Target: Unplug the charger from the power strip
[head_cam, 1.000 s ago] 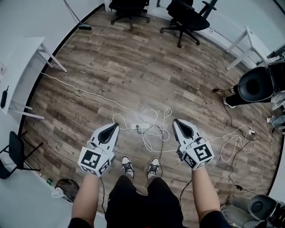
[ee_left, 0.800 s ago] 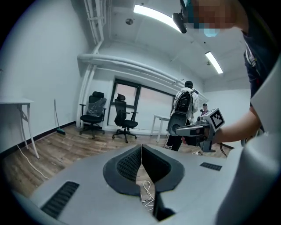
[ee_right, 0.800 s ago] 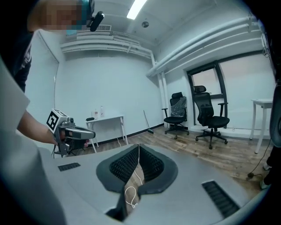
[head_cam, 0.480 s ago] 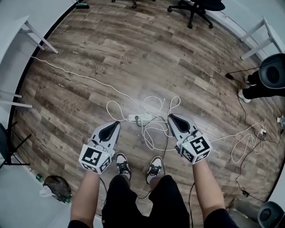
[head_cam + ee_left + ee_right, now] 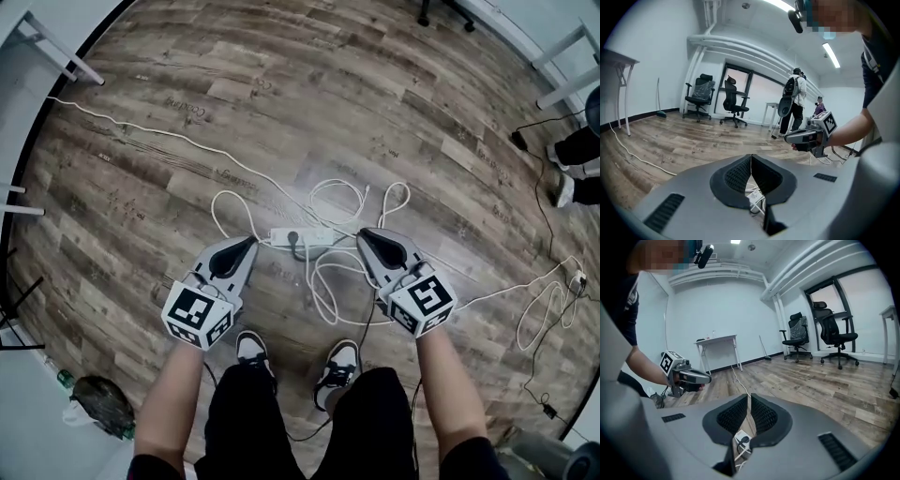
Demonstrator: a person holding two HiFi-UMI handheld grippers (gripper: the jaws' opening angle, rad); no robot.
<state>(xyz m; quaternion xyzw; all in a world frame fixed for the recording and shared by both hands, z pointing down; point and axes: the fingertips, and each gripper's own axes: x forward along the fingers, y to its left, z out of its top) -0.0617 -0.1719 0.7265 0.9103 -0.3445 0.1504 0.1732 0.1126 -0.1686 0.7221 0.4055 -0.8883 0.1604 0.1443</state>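
Flanking the white power strip (image 5: 317,235), which lies on the wooden floor (image 5: 281,112) among loops of cable (image 5: 323,292) with the dark charger (image 5: 297,242) plugged in, the left gripper (image 5: 249,243) and right gripper (image 5: 365,235) are both closed and empty.

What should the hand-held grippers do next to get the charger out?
Probably open the left hand-held gripper and bring it down onto the dark charger plug. Its jaws are shut and empty, it hovers beside the white power strip on the floor, and the plug sits in the strip's left end.
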